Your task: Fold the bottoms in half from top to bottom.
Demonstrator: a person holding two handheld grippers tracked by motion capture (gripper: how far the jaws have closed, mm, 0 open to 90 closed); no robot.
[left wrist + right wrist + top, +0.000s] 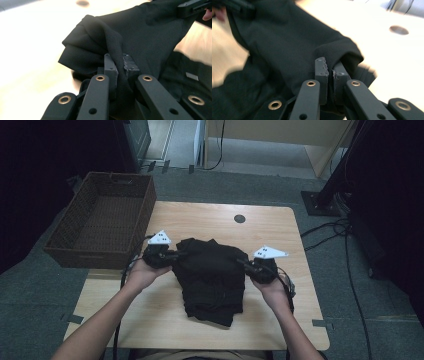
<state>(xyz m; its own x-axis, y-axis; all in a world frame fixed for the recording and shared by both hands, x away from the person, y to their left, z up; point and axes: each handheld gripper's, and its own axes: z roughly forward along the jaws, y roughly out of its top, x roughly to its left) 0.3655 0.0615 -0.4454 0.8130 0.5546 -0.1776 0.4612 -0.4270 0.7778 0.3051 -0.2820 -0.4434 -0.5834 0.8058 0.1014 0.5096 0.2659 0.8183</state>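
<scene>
Black fabric is being worked at the middle of the wooden table: a dark garment, partly folded, is lying between the two hands, well apart from the wicker basket at the table's far left corner. The left gripper is pinching the garment's left upper edge; in the left gripper view its jaws are closing on a bunched ridge of cloth, and that corner is lifting off the wood. The right gripper is clamping the opposite upper edge, its jaws nearly meeting over a rolled hem in the right gripper view. The step in hand looks like a fold, with both top corners being raised together. The next move probably calls for carrying the two corners evenly toward the near edge, keeping the cloth taut between them so the layers underneath are not dragging or bunching.
</scene>
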